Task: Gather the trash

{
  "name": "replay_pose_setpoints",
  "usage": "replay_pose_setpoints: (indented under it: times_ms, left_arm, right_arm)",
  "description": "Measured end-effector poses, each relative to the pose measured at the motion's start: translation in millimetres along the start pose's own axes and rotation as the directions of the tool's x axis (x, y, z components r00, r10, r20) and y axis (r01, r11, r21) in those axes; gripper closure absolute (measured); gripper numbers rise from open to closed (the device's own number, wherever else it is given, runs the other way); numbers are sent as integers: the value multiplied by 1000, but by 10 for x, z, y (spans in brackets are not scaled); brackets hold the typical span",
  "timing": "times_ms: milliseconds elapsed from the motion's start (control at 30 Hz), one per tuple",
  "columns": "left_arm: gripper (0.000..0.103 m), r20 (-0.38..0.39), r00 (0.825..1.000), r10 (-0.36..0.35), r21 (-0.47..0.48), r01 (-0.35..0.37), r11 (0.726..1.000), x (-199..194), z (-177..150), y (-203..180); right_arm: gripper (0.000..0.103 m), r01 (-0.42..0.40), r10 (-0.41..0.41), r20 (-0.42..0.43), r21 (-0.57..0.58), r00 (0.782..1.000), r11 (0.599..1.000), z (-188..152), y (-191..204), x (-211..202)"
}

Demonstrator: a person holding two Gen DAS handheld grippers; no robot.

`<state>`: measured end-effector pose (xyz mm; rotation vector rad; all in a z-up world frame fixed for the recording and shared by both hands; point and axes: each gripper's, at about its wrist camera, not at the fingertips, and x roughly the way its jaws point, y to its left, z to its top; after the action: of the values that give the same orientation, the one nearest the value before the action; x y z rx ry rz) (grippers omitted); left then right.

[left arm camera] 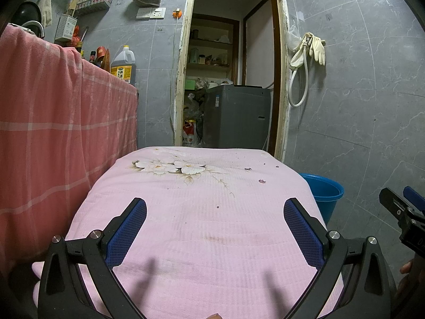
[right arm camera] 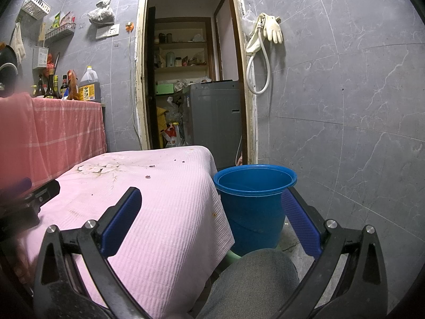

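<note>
A table under a pink flowered cloth (left arm camera: 202,228) carries small purple scraps near its far right part (left arm camera: 262,181), also seen in the right wrist view (right arm camera: 147,177). A blue bucket (right arm camera: 255,202) stands on the floor at the table's right side; its rim shows in the left wrist view (left arm camera: 326,191). My left gripper (left arm camera: 215,210) is open and empty above the near part of the cloth. My right gripper (right arm camera: 212,199) is open and empty, over the table's right edge and in front of the bucket. I cannot see into the bucket's bottom.
A counter draped in a pink checked cloth (left arm camera: 53,122) with bottles on it stands to the left. An open doorway (left arm camera: 231,79) behind the table shows a grey washing machine (right arm camera: 215,114). Grey tiled wall (right arm camera: 345,106) to the right. A knee in grey fabric (right arm camera: 255,281) lies below.
</note>
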<state>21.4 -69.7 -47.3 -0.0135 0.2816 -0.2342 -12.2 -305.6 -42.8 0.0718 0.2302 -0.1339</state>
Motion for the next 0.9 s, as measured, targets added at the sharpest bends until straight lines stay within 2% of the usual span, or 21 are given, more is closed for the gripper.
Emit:
replay_pose_setpoints:
  times_ms: [900]
  left_arm:
    - [2, 0, 1000, -2, -2, 2, 1000, -1, -4, 29]
  right_arm:
    - [0, 1, -1, 0, 0, 1000, 1000, -6, 4, -2]
